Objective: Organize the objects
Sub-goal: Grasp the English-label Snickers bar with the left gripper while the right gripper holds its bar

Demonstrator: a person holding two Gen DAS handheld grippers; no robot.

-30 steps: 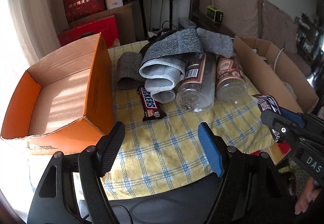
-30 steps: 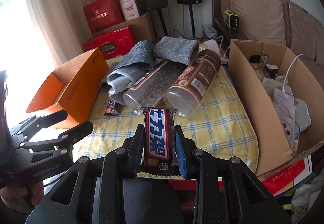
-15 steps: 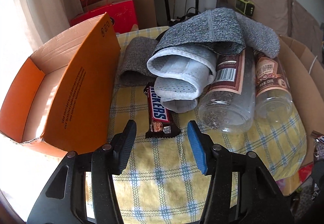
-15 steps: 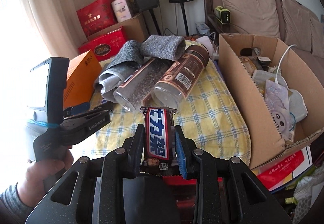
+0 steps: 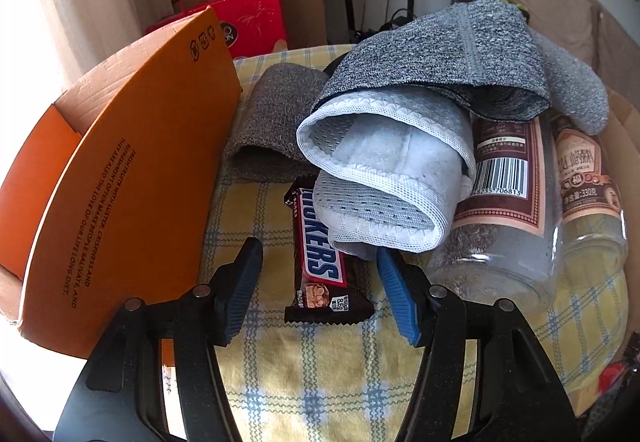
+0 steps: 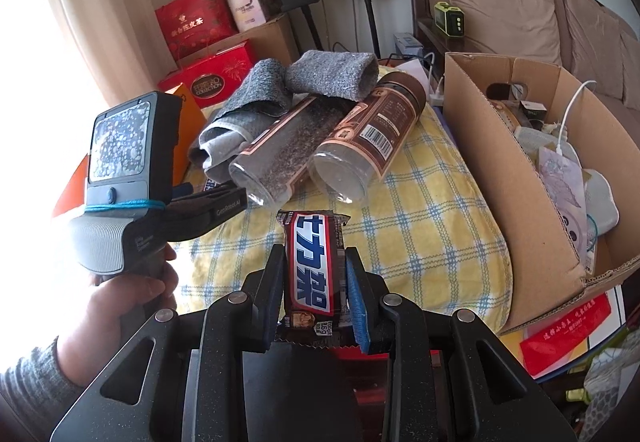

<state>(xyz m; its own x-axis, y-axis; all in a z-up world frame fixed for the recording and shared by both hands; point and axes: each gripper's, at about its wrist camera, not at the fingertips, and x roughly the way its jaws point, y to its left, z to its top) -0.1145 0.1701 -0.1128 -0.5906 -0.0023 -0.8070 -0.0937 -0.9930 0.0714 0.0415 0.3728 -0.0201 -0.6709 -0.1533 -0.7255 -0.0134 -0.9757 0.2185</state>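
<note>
A Snickers bar (image 5: 322,262) lies on the yellow checked cloth (image 5: 320,370), its far end tucked under a rolled grey-and-white support wrap (image 5: 384,182). My left gripper (image 5: 318,274) is open, its fingers on either side of the bar, not touching it. My right gripper (image 6: 314,282) is shut on a second Snickers bar (image 6: 314,266) and holds it upright above the cloth's near edge. The left gripper body (image 6: 132,202) shows in the right wrist view, held by a hand.
An empty orange cardboard box (image 5: 120,194) stands close left of the bar. Two clear jars (image 5: 500,226) (image 6: 364,154) lie on their sides to the right. A brown box (image 6: 520,178) with clutter is at far right. Grey sleeves (image 6: 332,74) lie behind.
My left gripper has moved forward and down until its open fingers straddle the lying Snickers bar. My right gripper still holds its bar and has barely moved.
</note>
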